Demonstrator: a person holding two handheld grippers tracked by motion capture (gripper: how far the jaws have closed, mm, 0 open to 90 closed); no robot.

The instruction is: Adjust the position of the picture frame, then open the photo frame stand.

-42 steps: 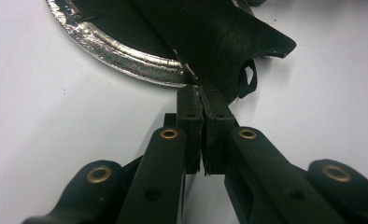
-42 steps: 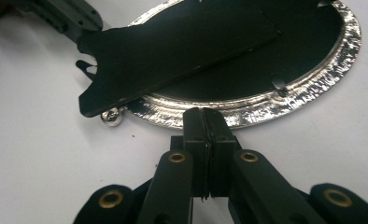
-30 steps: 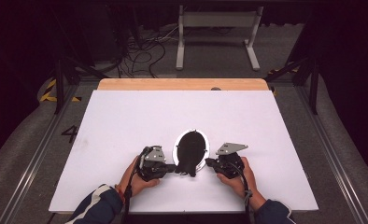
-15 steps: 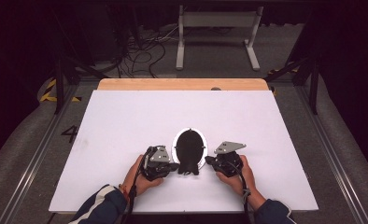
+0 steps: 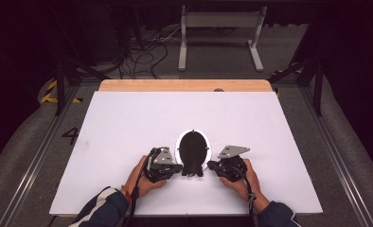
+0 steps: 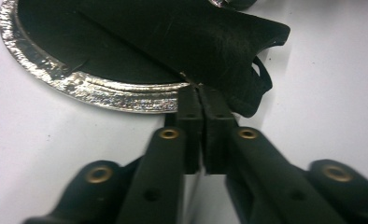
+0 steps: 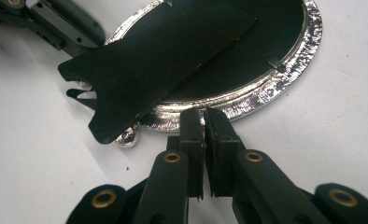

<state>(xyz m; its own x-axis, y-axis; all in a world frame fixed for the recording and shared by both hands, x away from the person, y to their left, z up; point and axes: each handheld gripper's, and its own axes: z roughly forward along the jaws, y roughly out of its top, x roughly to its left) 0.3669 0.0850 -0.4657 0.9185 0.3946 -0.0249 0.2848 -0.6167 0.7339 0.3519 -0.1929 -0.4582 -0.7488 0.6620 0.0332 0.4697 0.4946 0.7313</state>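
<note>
Room: dark around the worktop (image 5: 128,123); a grey floor (image 5: 28,156) with cables (image 5: 142,52) and a pale metal stand (image 5: 220,28) lies beyond the far edge, too dim to read in detail.
Worktop: white sheet over a wooden board (image 5: 184,85) that shows as a strip along the far side; wide bare room to the left, right and far side of both tongs, and little between the hands and the near edge.
Frame: an oval picture frame (image 5: 192,147) with a silvery rim and black back lies flat between the two tongs, just beyond their tips; its front face is turned down and hidden.
Back stand: a black flap (image 7: 159,51) lies across the frame's back and runs past the rim toward the person; its far end is cut off in both gripper views.
Left tongs (image 6: 201,93): at the frame's left near rim, jaws narrow with a thin slit between them after just easing open; the tips meet the edge of the flap, and whether the pads press on it I cannot tell.
Right tongs (image 7: 203,116): at the frame's right near rim, jaws almost together, tips touching the silvery rim from outside, nothing between them.
Sleeves: dark with a white stripe on the left (image 5: 102,208), cut off by the lower edge.
</note>
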